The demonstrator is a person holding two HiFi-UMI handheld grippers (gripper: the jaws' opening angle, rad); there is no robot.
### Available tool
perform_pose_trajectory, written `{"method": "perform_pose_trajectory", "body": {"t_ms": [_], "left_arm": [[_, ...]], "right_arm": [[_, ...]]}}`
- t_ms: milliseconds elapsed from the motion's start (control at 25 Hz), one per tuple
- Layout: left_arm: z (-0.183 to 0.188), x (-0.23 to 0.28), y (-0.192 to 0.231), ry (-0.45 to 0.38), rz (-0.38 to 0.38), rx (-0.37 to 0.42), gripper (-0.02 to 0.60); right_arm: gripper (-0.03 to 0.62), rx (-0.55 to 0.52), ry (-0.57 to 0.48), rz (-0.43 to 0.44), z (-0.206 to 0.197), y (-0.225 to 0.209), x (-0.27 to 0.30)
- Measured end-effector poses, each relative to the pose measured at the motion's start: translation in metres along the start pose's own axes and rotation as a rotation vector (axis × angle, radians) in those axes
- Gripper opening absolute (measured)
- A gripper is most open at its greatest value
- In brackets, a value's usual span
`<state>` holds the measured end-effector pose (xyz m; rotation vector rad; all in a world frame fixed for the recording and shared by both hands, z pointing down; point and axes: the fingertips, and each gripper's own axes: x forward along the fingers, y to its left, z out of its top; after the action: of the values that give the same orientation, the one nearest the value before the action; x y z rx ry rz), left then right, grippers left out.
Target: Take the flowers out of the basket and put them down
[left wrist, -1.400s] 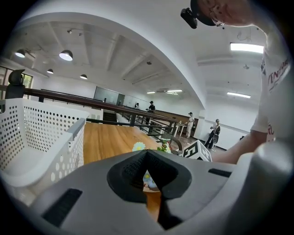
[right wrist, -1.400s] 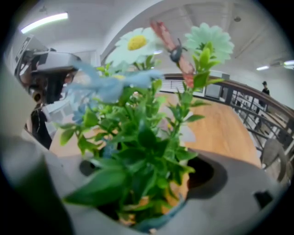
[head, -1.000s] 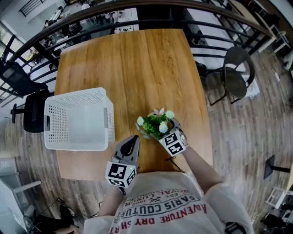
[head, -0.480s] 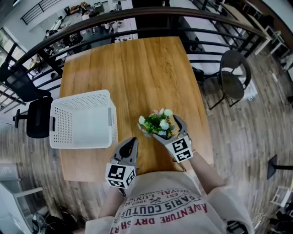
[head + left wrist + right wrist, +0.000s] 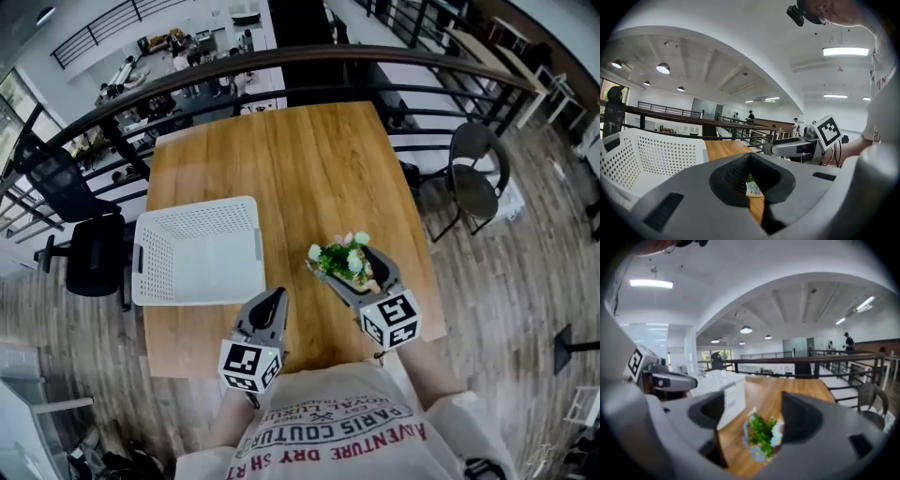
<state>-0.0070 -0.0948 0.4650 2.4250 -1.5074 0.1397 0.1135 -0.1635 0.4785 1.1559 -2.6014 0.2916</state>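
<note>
A small bunch of green leaves with white and blue flowers (image 5: 336, 259) sits on the wooden table (image 5: 281, 159), right of the white perforated basket (image 5: 197, 264). My right gripper (image 5: 347, 265) reaches around the bunch from the near side. Its jaws are closing, and the flowers (image 5: 761, 436) stand between them with a gap at the left jaw. My left gripper (image 5: 271, 300) hovers near the table's front edge with its fingertips together and nothing held. In the left gripper view the left gripper (image 5: 749, 159) points past the basket (image 5: 651, 154) toward the right gripper (image 5: 806, 145).
The basket looks empty. A dark railing (image 5: 281, 64) runs behind the table. A round chair (image 5: 478, 159) stands on the floor to the right and a black office chair (image 5: 89, 258) to the left. The table's front edge (image 5: 309, 361) is close to my body.
The view has shifted so the table sits further right. The right gripper has drawn back slightly toward me while the flowers stay on the table. The left gripper has held still.
</note>
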Motion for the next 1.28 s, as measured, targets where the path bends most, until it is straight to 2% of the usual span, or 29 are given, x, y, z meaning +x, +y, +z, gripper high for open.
{"method": "perform_pose_trajectory", "body": {"t_ms": [40,80,160,240,480,600,800,1280], "left_arm": [[0.006,-0.008,0.005,-0.008,0.001,0.003,0.011],[0.012,-0.016,0.010,-0.016,0.002,0.008,0.011],[0.022,-0.032,0.022,-0.031,0.010,0.019,0.011],[0.031,-0.047,0.039,-0.049,0.031,0.021,0.011],[0.058,-0.085,0.092,-0.106,0.101,0.020,0.011],[0.066,-0.096,0.110,-0.117,0.130,0.049,0.011],[0.071,-0.105,0.131,-0.130,0.168,0.078,0.011],[0.075,-0.101,0.130,-0.146,0.162,0.078,0.011]], "right_arm": [[0.285,0.010,-0.029,-0.053,0.010,0.001,-0.002],[0.059,0.008,-0.054,-0.109,0.018,0.002,-0.004],[0.051,-0.006,-0.074,-0.155,0.030,0.013,-0.002],[0.051,-0.006,-0.077,-0.151,0.041,0.031,0.003],[0.032,-0.030,-0.101,-0.054,0.061,0.091,0.024],[0.032,-0.056,-0.107,-0.039,0.065,0.110,0.029],[0.032,-0.076,-0.117,-0.050,0.067,0.121,0.035],[0.031,-0.085,-0.143,-0.050,0.078,0.119,0.038]]}}
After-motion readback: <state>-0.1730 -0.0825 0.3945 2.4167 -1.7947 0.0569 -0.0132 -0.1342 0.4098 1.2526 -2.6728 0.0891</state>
